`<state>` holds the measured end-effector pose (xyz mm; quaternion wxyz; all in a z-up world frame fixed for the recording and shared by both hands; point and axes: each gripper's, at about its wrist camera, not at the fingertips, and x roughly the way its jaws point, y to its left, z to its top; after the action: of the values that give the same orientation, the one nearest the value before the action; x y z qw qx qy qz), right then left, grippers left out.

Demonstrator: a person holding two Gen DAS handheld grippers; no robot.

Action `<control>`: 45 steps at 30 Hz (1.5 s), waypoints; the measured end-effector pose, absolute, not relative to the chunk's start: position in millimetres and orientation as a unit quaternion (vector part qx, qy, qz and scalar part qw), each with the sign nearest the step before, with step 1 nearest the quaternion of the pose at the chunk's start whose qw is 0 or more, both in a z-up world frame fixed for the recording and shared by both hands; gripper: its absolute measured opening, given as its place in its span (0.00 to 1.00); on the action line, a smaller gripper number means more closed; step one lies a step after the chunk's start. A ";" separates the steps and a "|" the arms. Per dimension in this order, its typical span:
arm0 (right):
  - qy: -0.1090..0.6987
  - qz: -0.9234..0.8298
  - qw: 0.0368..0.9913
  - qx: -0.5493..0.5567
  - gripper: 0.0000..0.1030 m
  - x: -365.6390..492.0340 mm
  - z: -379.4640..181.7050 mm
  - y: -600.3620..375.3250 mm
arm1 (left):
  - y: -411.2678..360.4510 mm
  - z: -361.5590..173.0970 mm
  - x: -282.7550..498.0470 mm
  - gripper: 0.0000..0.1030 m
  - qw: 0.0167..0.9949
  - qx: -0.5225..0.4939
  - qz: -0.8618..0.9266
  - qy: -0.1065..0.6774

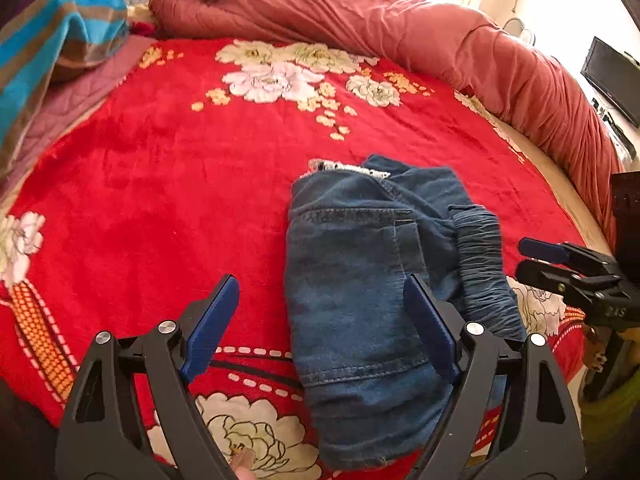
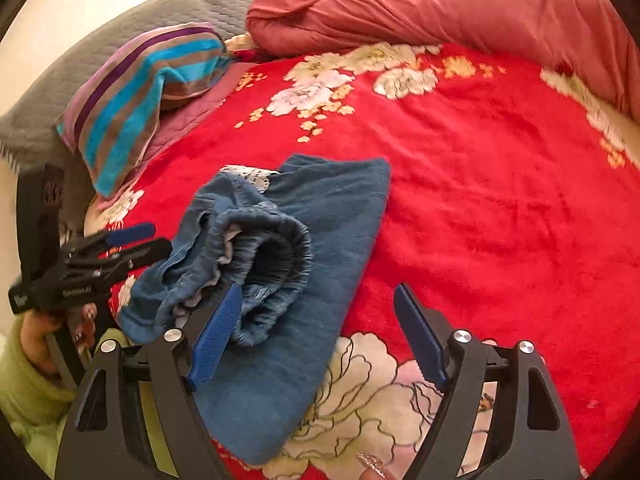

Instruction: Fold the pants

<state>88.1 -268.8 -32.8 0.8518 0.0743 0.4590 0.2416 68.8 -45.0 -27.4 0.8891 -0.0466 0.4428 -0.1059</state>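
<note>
The blue denim pants lie folded into a compact bundle on the red floral blanket, elastic waistband on the right side. My left gripper is open and empty, hovering just above the bundle's near left part. In the right wrist view the pants lie left of centre with the waistband bunched on top. My right gripper is open and empty above the bundle's near right edge. Each gripper shows in the other's view, the right one and the left one.
A rolled dull-red quilt runs along the far and right side of the bed. A striped towel-covered pillow lies at the far left. A dark screen stands beyond the bed at right.
</note>
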 end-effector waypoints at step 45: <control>0.382 0.304 0.872 0.029 0.21 177.9 -2.6 -209.0 | -62.7 4.6 149.3 0.26 0.907 -0.039 -0.117 0.402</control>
<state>177.9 -209.0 -2.6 0.8722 0.0291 0.3820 0.3040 149.3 -62.7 4.6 0.9073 -0.0388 0.4022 -0.1166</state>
